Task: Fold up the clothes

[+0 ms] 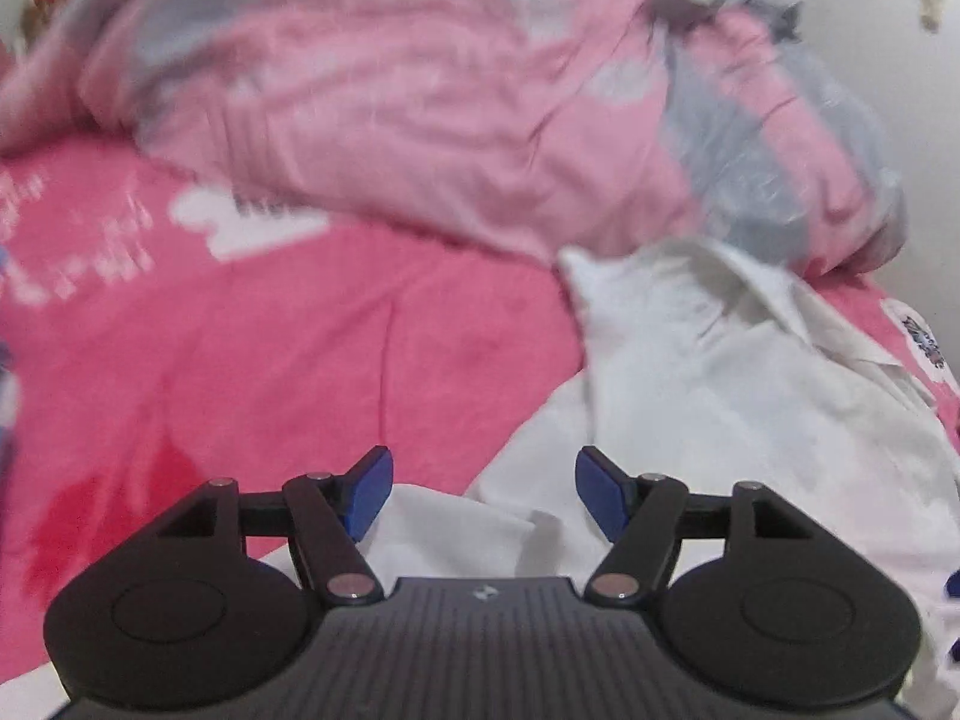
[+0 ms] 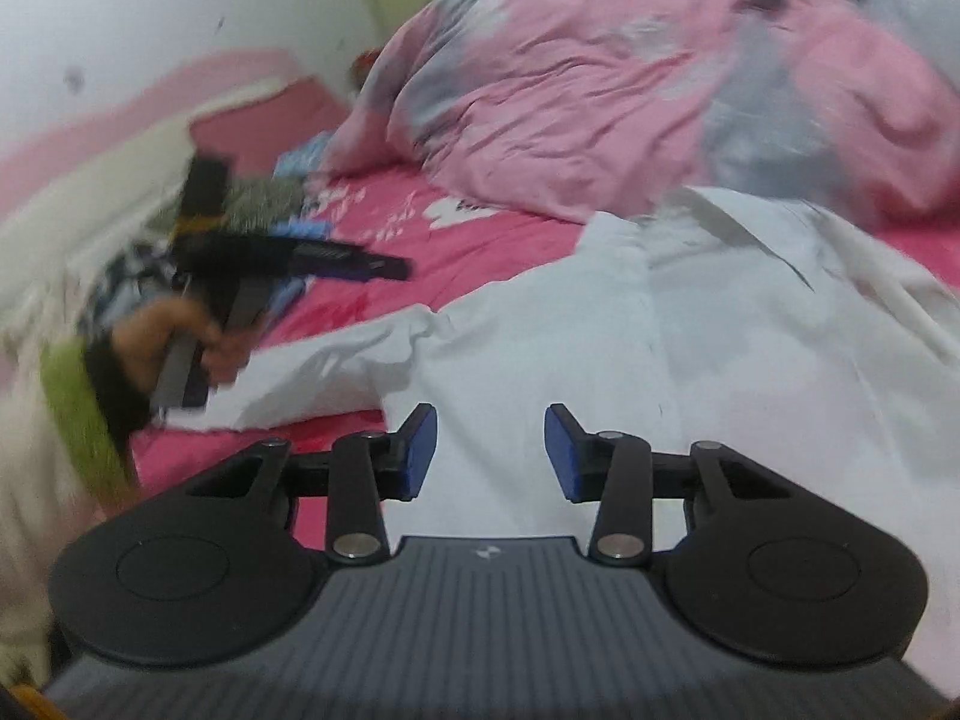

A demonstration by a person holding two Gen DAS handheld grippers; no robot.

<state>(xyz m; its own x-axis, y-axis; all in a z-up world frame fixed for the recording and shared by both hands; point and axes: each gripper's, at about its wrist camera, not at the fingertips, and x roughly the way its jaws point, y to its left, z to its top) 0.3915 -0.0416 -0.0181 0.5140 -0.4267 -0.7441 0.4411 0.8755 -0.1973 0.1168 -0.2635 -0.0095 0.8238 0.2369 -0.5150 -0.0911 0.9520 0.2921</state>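
Note:
A white collared shirt [image 1: 738, 384] lies spread on the pink bed sheet [image 1: 288, 348], its collar toward the heaped quilt. My left gripper [image 1: 483, 495] is open above the shirt's left sleeve edge, with nothing between the blue pads. In the right wrist view the same white shirt [image 2: 690, 348] fills the middle and right, one sleeve stretched out to the left. My right gripper [image 2: 490, 453] hangs open over the shirt's lower body, holding nothing. The left gripper's handle [image 2: 282, 258] shows blurred at the left, held by a hand [image 2: 174, 342].
A crumpled pink and grey quilt [image 1: 384, 96] is heaped at the far side of the bed, shown also as the pink quilt [image 2: 630, 84]. Other patterned clothes [image 2: 282, 204] lie at the left by the bed's edge. A white wall [image 2: 150, 12] stands behind.

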